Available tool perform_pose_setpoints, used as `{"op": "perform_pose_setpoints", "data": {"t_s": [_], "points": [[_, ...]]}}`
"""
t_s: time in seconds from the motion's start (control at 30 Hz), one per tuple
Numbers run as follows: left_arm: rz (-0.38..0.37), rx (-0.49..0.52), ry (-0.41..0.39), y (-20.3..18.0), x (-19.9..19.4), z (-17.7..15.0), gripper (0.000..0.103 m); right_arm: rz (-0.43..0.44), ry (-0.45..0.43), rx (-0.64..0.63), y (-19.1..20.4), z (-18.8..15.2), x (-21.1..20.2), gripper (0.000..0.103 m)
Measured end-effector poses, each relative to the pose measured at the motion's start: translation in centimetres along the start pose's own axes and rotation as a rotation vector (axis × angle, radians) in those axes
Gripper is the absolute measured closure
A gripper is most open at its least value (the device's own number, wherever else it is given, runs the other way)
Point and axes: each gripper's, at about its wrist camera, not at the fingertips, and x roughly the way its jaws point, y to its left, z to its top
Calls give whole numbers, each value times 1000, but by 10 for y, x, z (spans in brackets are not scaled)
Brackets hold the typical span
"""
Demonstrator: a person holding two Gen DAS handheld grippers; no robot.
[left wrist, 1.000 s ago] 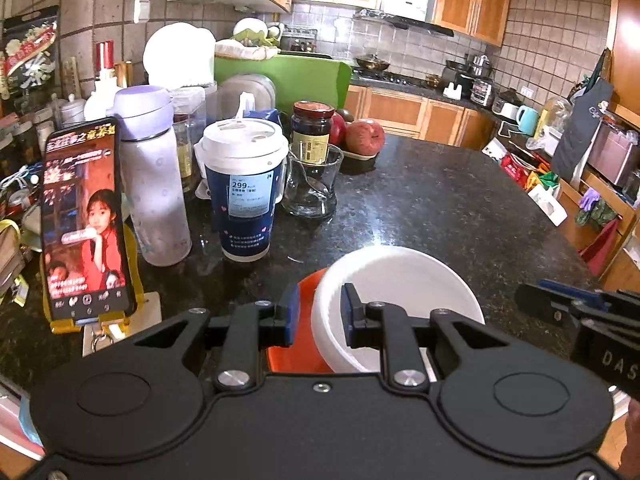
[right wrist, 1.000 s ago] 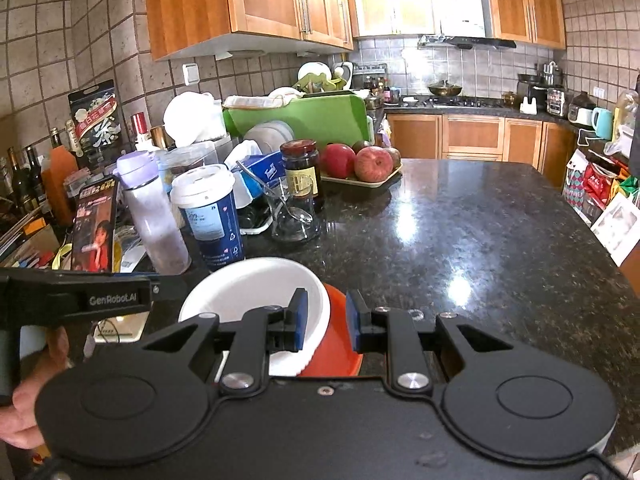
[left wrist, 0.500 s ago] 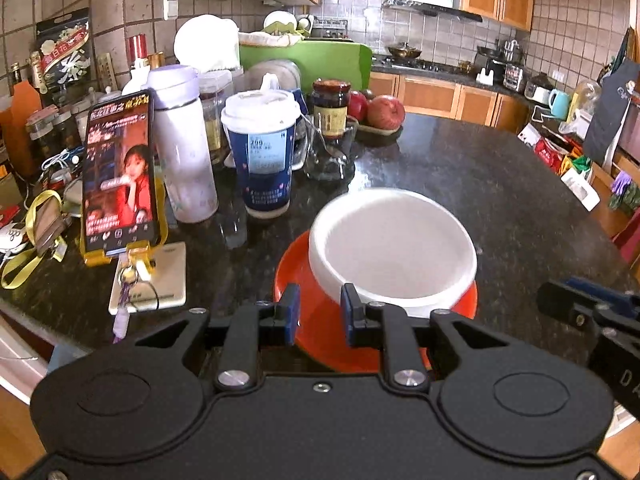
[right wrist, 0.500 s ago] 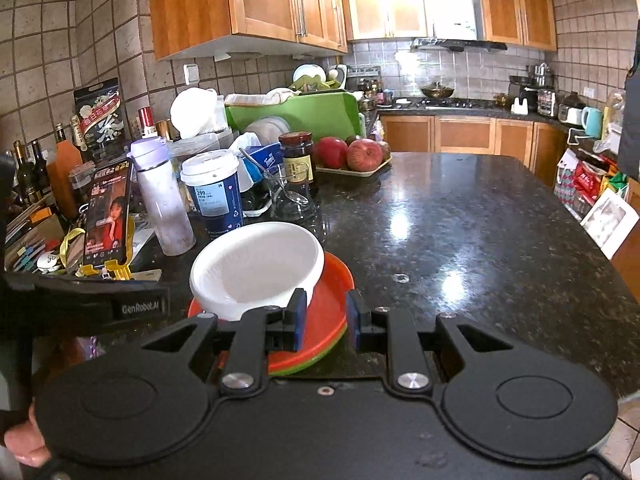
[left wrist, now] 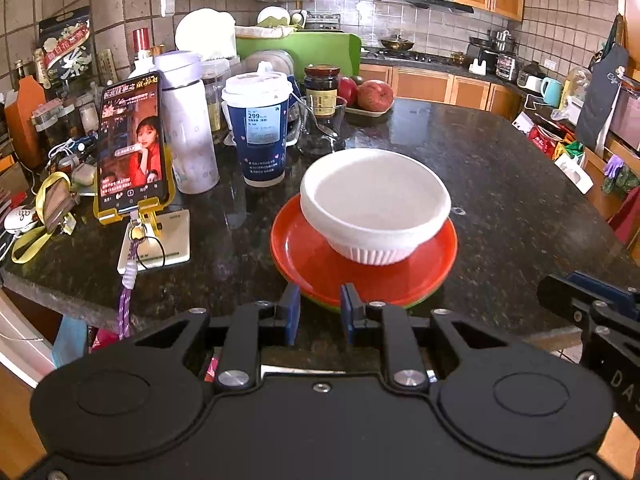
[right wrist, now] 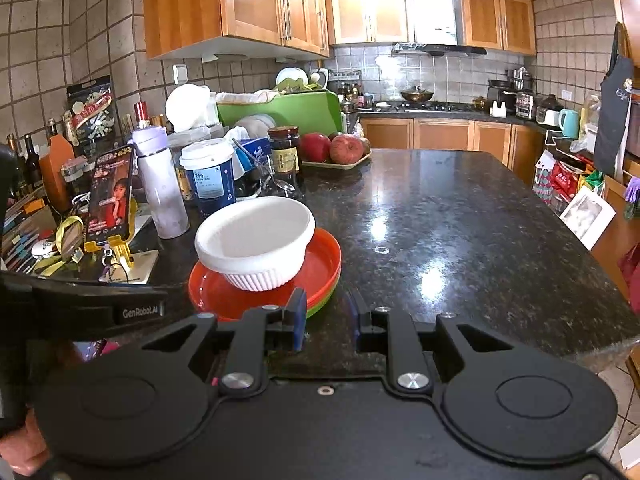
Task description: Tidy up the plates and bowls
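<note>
Where right view shows a hand (right wrist: 18, 450), both hand-held grippers part-open, empty, near white bowl (left wrist: 374, 204).

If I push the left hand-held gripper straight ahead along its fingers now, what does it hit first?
Probably the near rim of the orange plate stack, just past the left hand-held gripper. The white bowl sits behind it. Depth is hard to judge.

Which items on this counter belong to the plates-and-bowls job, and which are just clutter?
Job items:
- white bowl, sitting on the plates
- orange plate, top of the stack
- green plate, its edge showing under the orange one

Just lying about:
- phone on a stand
- paper cup
- water bottle
- jar
- apples
- green dish rack
</note>
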Motion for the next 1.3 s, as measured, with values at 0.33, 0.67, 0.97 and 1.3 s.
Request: {"op": "perform_pose_setpoints", "data": {"t_s": [0.33,0.67,0.97,1.3], "points": [[-6,14,-16,-5,-12,-10,74,-3,-16,16,1,-8,-13,80],[8,18,-12,-10,-12,-12,74,1,-13,26,-2,-12,-15,80],[1,22,2,-10,-7,-10,74,2,-12,32,-5,-12,-11,80],[-1,18,10,-10,-2,-8,74,3,-10,31,-5,-11,-8,80]]}}
